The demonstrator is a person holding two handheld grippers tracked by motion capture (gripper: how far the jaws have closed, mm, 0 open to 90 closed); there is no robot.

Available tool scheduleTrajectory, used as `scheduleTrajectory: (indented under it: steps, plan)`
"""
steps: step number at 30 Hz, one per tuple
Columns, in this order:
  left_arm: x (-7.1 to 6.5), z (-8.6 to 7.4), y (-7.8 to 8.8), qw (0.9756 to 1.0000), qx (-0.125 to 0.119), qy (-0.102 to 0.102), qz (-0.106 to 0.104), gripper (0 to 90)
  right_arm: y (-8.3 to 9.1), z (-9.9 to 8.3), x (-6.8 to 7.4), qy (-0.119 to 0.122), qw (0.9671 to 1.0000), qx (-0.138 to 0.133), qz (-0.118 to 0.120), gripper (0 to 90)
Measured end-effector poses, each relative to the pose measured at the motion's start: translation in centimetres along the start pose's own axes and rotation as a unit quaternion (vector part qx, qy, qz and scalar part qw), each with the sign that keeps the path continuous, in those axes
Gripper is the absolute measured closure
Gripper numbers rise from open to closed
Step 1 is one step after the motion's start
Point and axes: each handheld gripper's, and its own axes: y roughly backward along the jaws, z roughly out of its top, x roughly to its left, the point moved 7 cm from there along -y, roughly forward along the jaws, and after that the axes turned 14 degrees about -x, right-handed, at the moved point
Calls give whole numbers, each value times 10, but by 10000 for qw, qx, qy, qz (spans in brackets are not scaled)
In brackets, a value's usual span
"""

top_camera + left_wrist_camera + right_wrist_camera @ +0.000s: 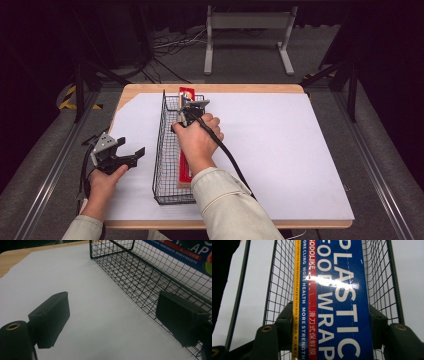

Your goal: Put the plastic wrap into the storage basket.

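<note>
A: Black jaws of the right gripper point(192, 111) pinch the plastic wrap box point(332, 300) across its width; it is being lowered into the wire basket point(161, 150).

B: Next, release only when it rests flat; its long axis follows the basket's length, far end slightly up; the left gripper point(127, 154) waits spread beside.

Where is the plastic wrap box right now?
In the high view the plastic wrap box lies lengthwise inside the wire basket, left of the table's centre, with the right gripper clamped across it near its far end.
</note>
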Motion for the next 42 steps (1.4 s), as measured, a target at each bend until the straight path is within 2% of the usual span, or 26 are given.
scheduleTrajectory:
  steps: [6,16,20,24,34,39,42]
  plan:
    - [0,0,0,10000,3,-9,-6,129,-6,-10,3,-131,9998,97,94,401]
    - [1,0,-1,10000,4,-32,12,129,-17,-20,-3,-36,9998,176,-124,401]
    - [0,0,-1,10000,4,-65,14,129,-19,-23,-4,-68,9997,196,-113,401]
    - [0,0,-1,10000,-4,-62,14,129,-22,-29,-5,13,9993,332,-160,401]
    - [1,0,0,10000,6,-49,30,130,-26,-34,-5,188,9987,353,-327,400]
    - [3,-1,0,10000,6,-24,50,130,-25,-36,-3,140,9983,476,-303,399]
    - [3,-1,0,10000,10,-44,47,130,-25,-37,-4,219,9982,451,-337,398]
